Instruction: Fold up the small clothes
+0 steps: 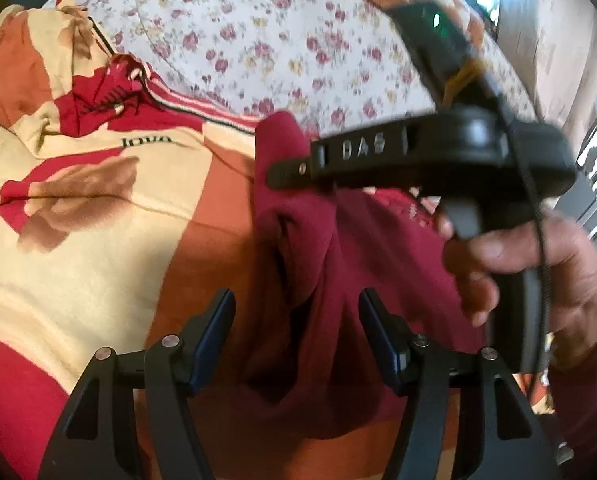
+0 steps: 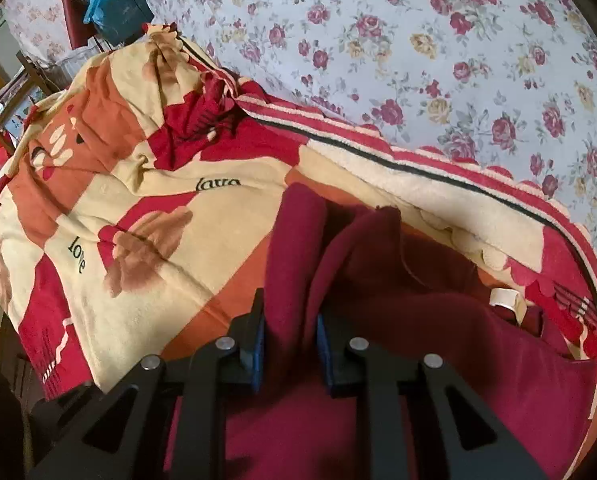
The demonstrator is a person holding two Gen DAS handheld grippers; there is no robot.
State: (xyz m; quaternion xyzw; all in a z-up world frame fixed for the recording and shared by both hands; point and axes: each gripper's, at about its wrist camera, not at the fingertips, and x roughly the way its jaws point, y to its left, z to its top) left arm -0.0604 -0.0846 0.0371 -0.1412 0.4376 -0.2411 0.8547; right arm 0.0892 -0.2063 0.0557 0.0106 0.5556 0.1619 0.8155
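A maroon fleece garment (image 1: 318, 264) lies crumpled on a cream, orange and red blanket (image 1: 98, 240). My left gripper (image 1: 296, 308) is open; a fold of the garment runs between its blue pads without being clamped. The right gripper's black body (image 1: 438, 152) shows in the left wrist view, held by a hand above the garment. In the right wrist view my right gripper (image 2: 290, 320) is shut on a raised fold of the maroon garment (image 2: 418, 304), whose white label (image 2: 504, 300) shows at right.
The blanket (image 2: 118, 208) covers the bed's near side. A white sheet with red roses (image 2: 438, 60) lies beyond it. A blue bag (image 2: 114, 8) and wooden furniture (image 2: 14, 88) stand past the bed's far left edge.
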